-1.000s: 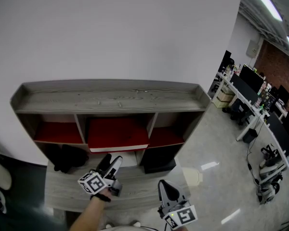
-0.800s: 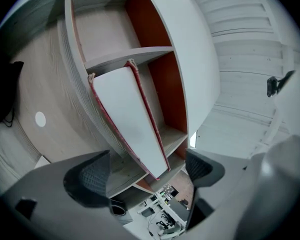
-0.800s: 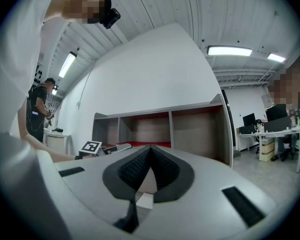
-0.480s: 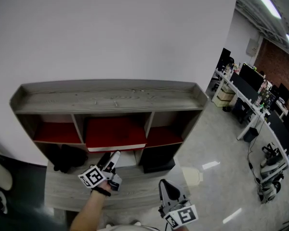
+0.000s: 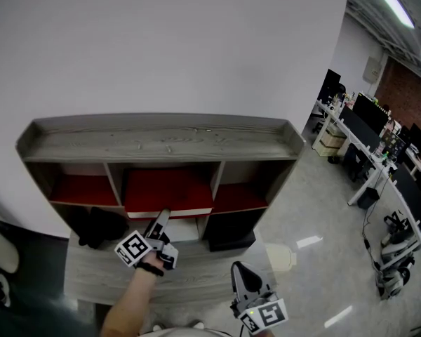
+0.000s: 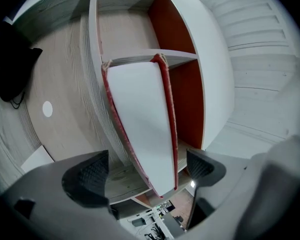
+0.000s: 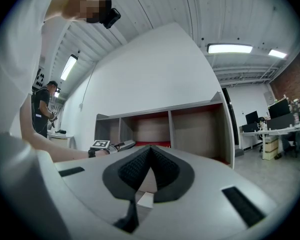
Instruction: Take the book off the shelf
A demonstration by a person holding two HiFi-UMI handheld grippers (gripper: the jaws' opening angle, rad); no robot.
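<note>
Red hardcover book with white page edges lies flat in the middle cubby of the grey wood-grain shelf unit. Left gripper: jaws have just been opening, now wide, book's edge between them but neither touching it. Right gripper sits lower right, jaws pinched together, holding nothing.

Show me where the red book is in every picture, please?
Head view: the red book lies in the middle compartment of the shelf, near the picture's centre.
Left gripper view: the book fills the centre, its white page edge towards the camera.
Right gripper view: the book is only a thin red strip in the middle compartment, below centre.
Shared landmark: the shelf's middle compartment.
</note>
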